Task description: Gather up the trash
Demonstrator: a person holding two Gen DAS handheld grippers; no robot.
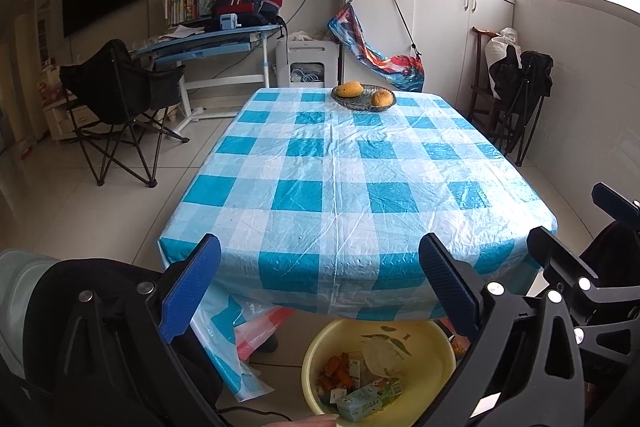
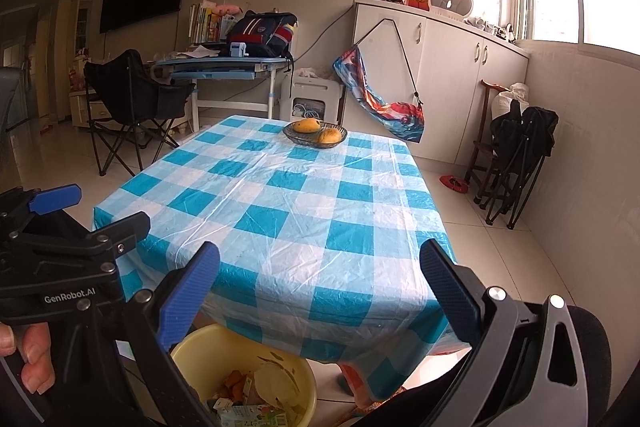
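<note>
**Both hand-held grippers released above table edge; trash in yellow basin on floor**

Left hand-held gripper (image 1: 320,287): jaws spread wide, nothing between the blue pads (image 1: 192,291). Held over the near edge of the table (image 1: 360,163), pointing along its length.

Right hand-held gripper (image 2: 320,291): jaws likewise spread wide, empty. Positioned to the right of the left unit, also over the near table edge. Visible in the left wrist view at the right border (image 1: 568,255); left unit visible in the right wrist view at the left border (image 2: 76,227), gripped by a person's hand (image 2: 28,359).

Table: covered with a blue-and-white checked plastic cloth. At the far end, a dark glass dish (image 1: 363,98) with two yellow mangoes (image 1: 349,89). Remaining cloth surface bare.

Trash (image 1: 356,383): collected in a yellow basin (image 1: 432,343) standing on the tiled floor, below and just in front of the near table edge. Contents: orange peel pieces, a pale crumpled wrapper, small cartons with green print. Same basin in the right wrist view (image 2: 200,351), partly hidden behind the left finger.

Surroundings: black folding chair (image 1: 120,87) to the left of the table; white cabinets (image 1: 440,23) beyond the far end.
</note>
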